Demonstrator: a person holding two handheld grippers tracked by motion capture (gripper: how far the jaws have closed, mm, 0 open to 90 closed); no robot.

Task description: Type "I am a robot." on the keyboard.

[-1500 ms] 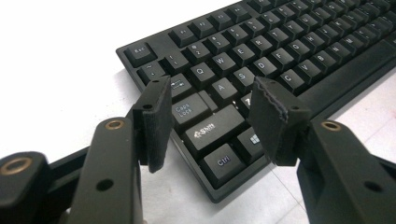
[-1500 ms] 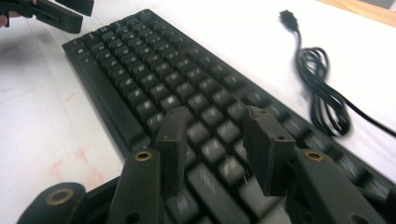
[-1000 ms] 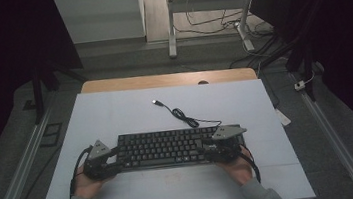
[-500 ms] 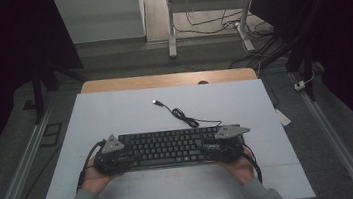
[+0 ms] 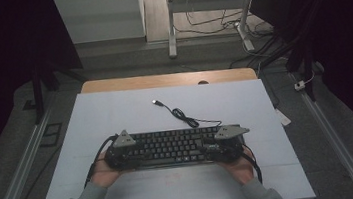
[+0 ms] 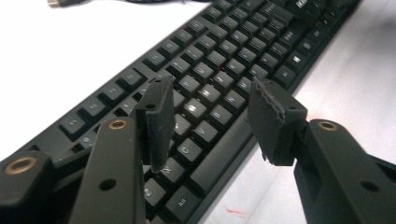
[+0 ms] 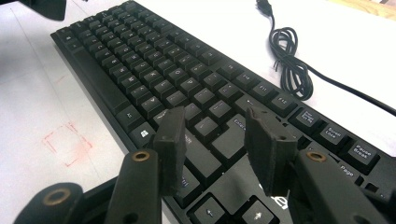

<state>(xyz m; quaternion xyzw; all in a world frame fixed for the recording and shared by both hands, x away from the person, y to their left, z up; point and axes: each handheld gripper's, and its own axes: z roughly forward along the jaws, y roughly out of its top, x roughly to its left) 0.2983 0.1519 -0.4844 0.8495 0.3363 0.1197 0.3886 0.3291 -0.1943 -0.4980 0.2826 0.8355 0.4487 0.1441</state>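
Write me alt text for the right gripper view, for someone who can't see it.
A black keyboard stretches diagonally across a white table, seen from just above its right end between the two open black jaws of the right gripper, which grip nothing. Its coiled black cable lies on the table beyond it, and a faint red square mark sits near its front edge.

Black keyboard (image 5: 172, 146) with pale legends, white table (image 5: 115, 111), black cable (image 5: 184, 116).
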